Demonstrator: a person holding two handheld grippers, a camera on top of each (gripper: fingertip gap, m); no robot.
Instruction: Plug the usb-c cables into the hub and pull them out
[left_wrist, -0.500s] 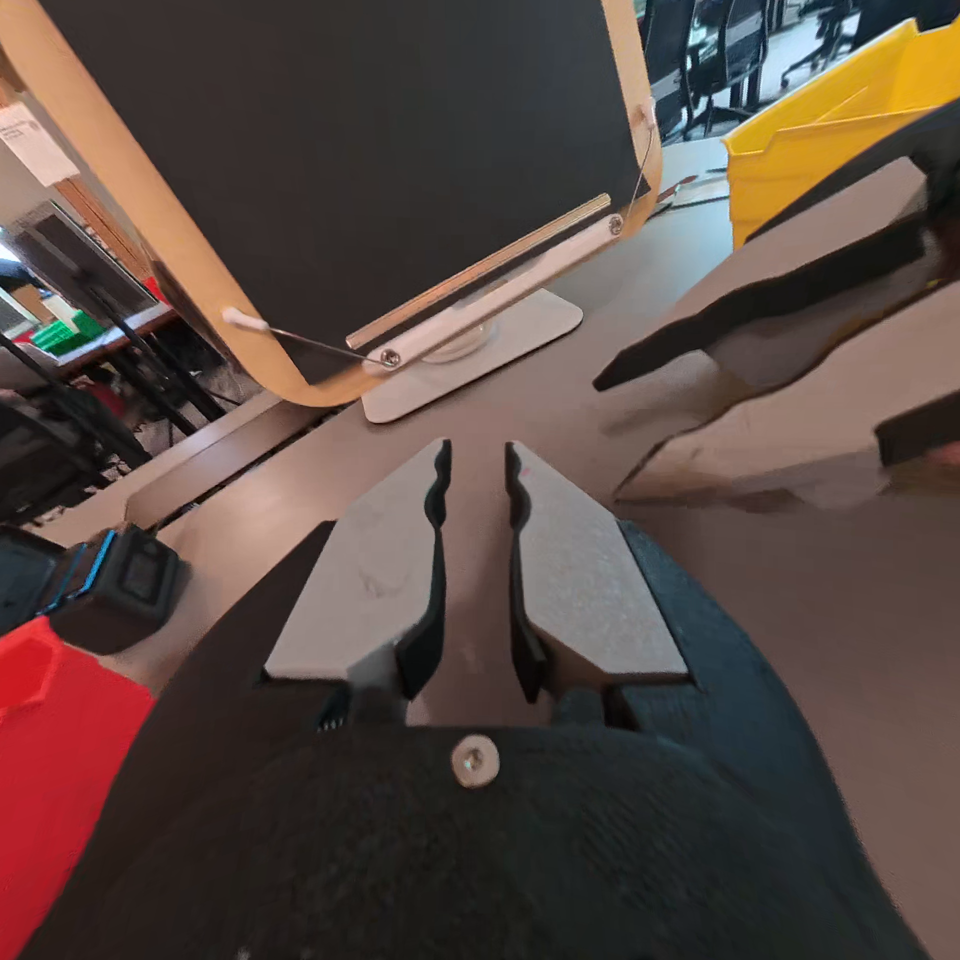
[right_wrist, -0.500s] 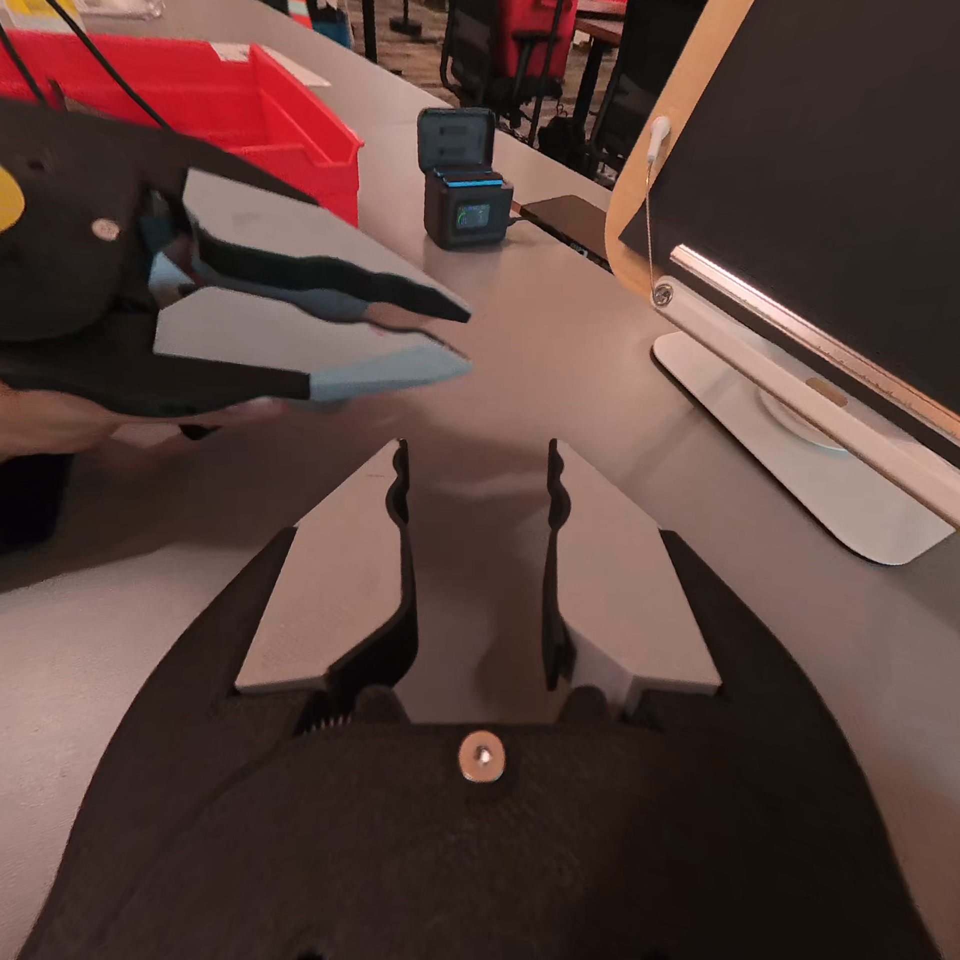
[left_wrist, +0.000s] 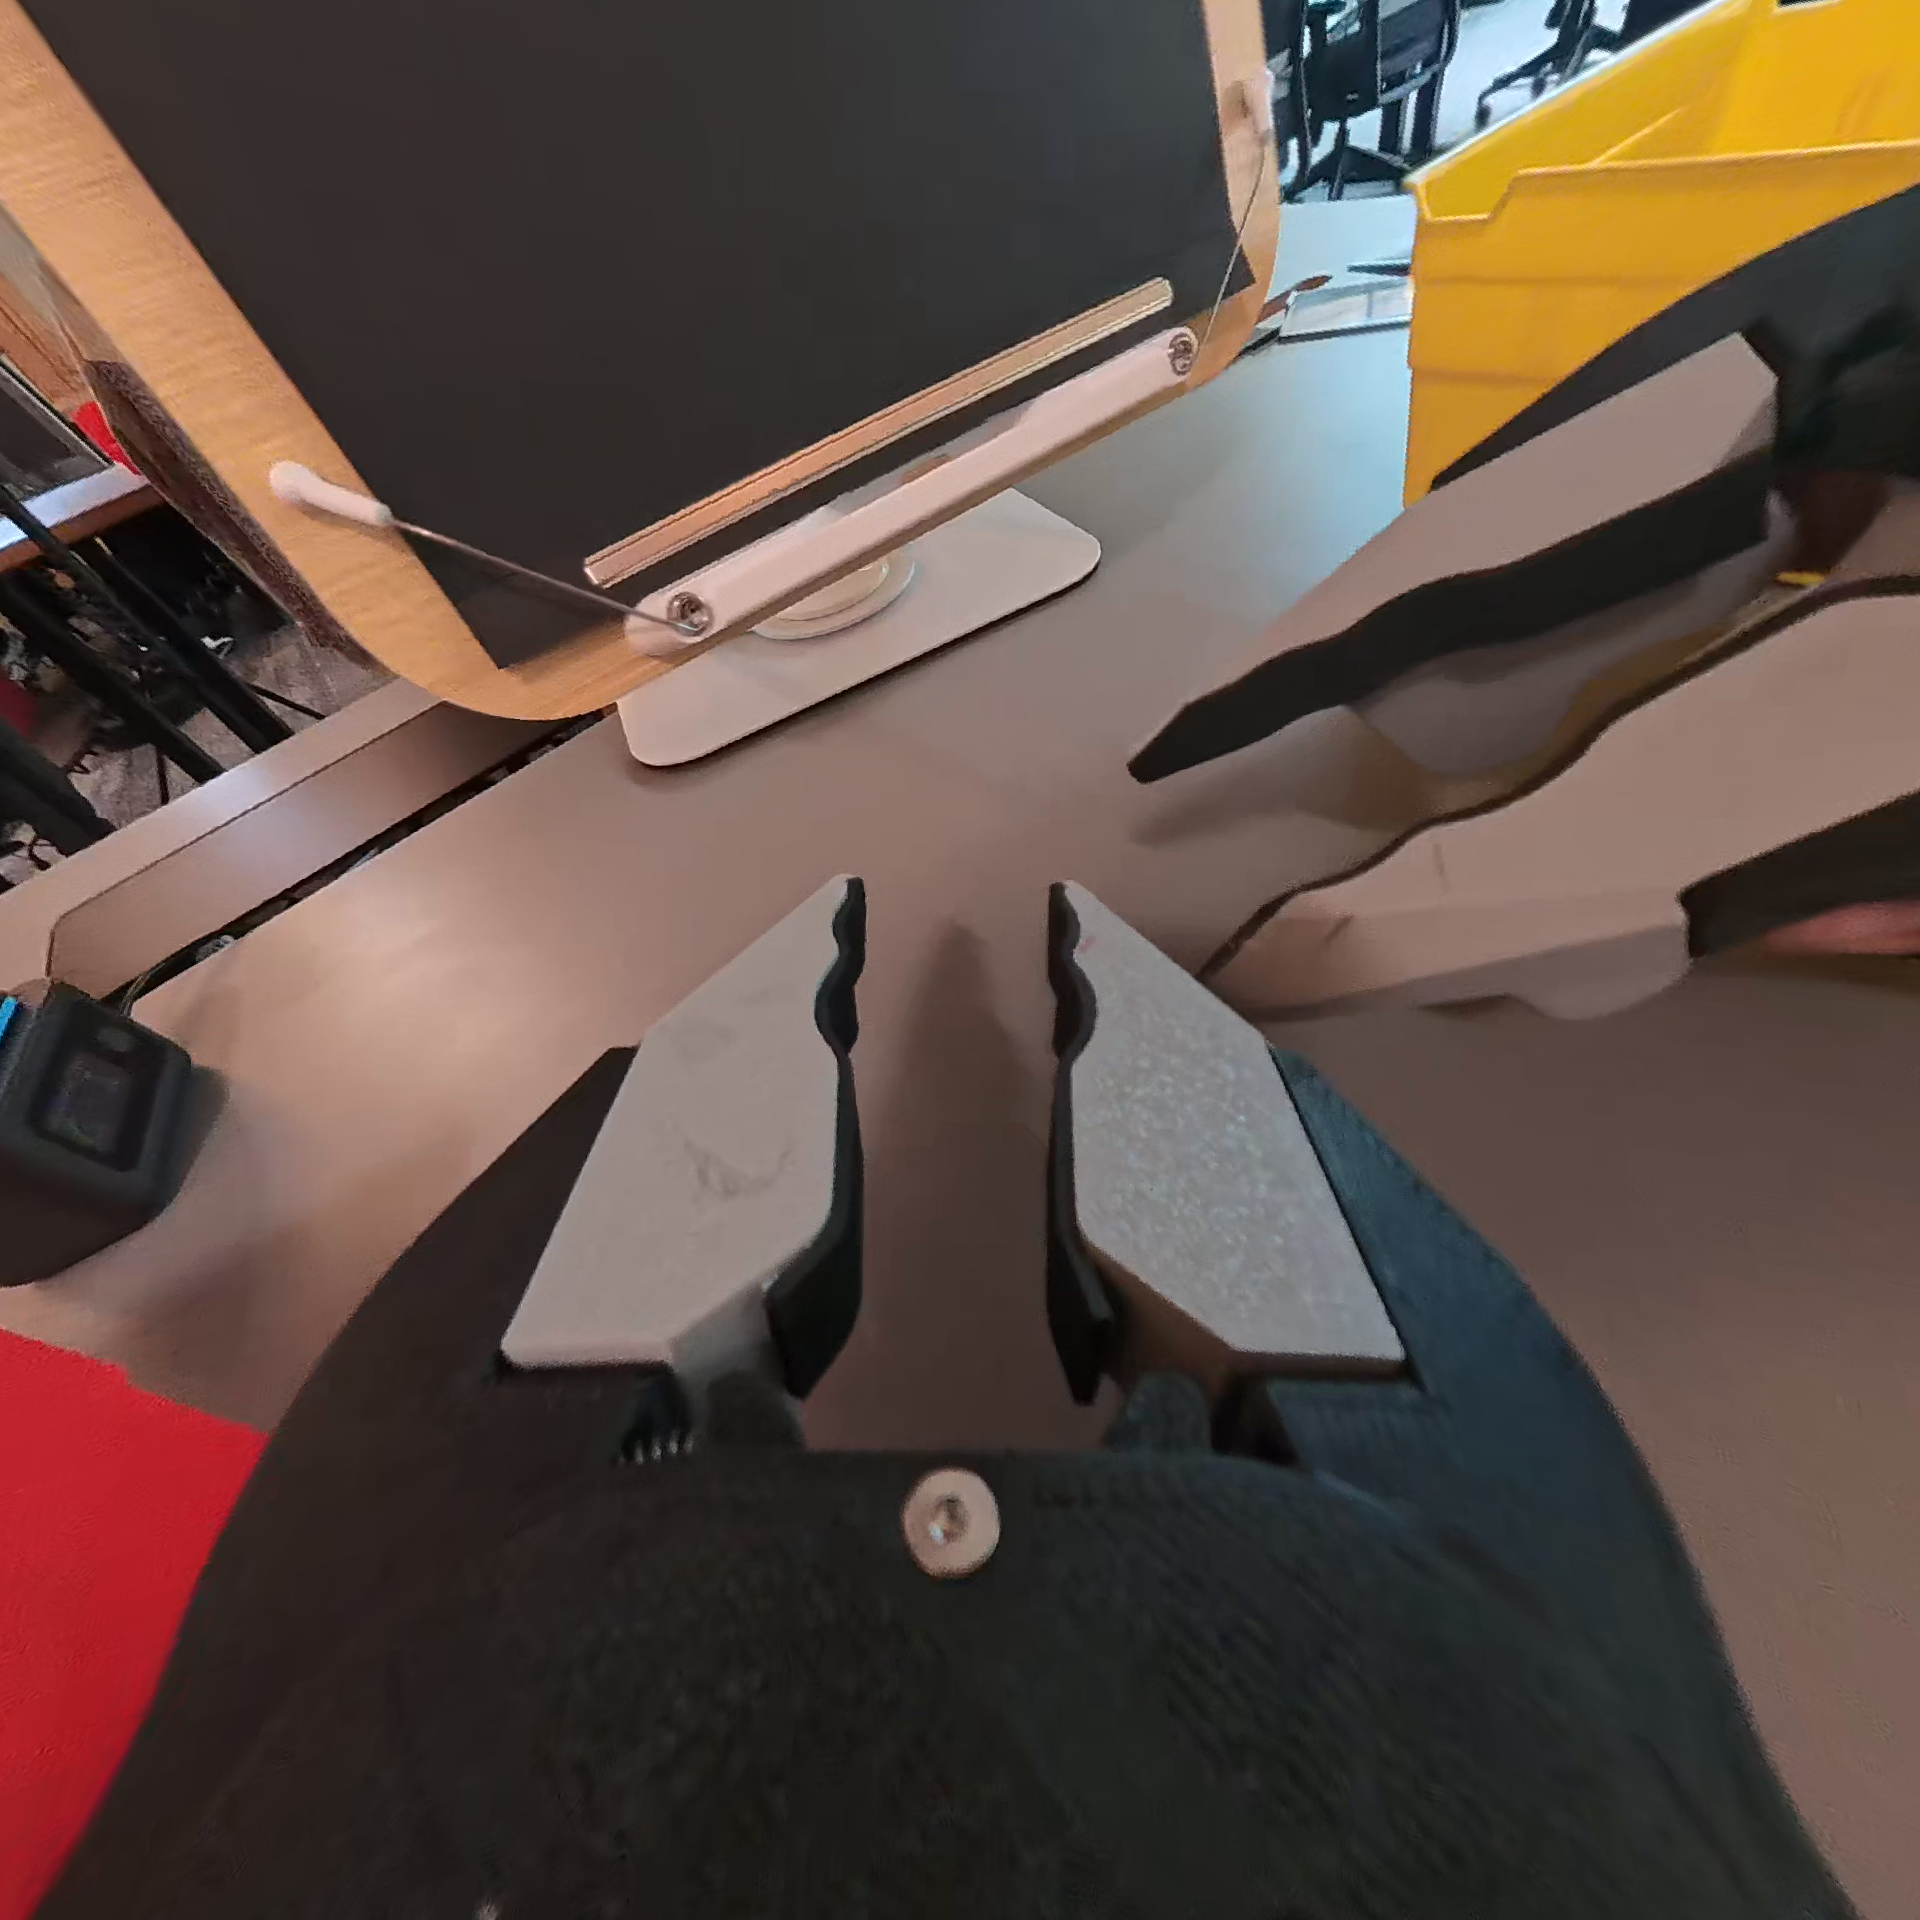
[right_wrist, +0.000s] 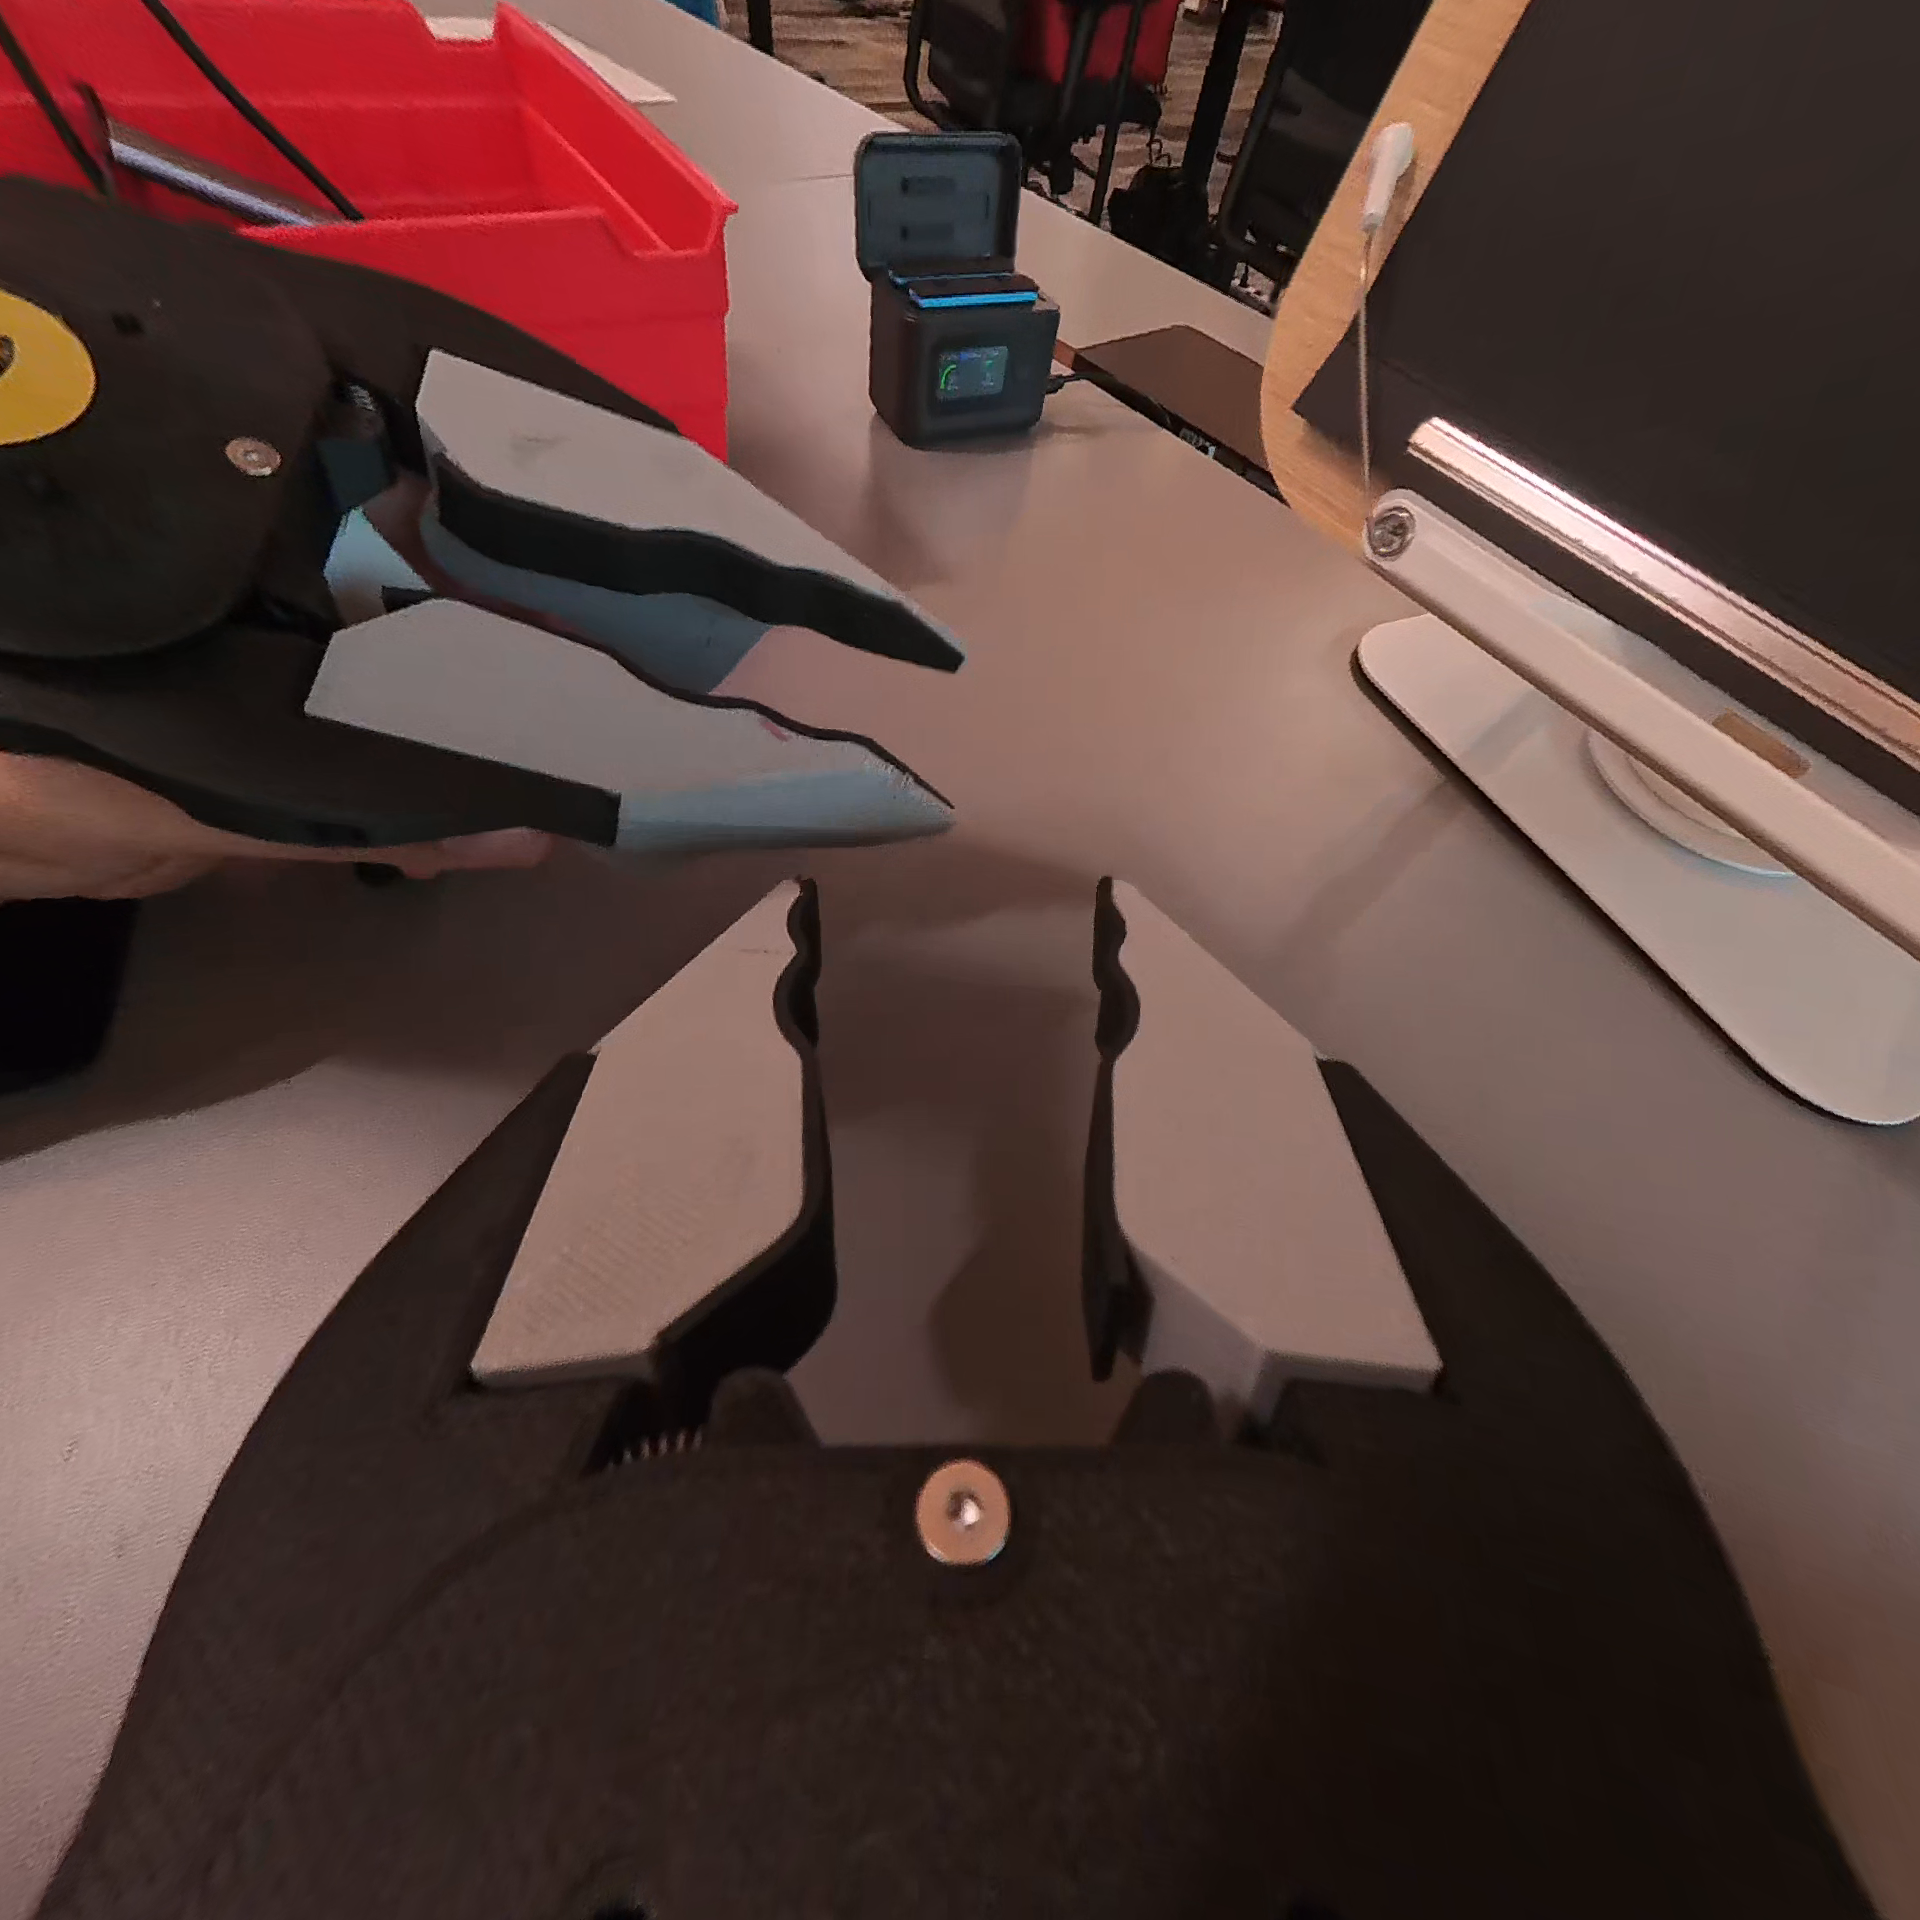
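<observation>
Now, from the left wrist view, the left gripper has spread its jaws wider than a moment ago — empty above the desk.

From the right wrist view, the right gripper gapes too, holding nothing. No hub or cables show — maybe in the red bin.

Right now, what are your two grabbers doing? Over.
Left gripper open, empty. Right gripper open, empty. No cables or hub in view. Bare table between them, nothing in the way.

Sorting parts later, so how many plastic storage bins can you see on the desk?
2: a red bin at the far left behind the left gripper, and a yellow bin at the far right. Others may sit out of view.
</observation>
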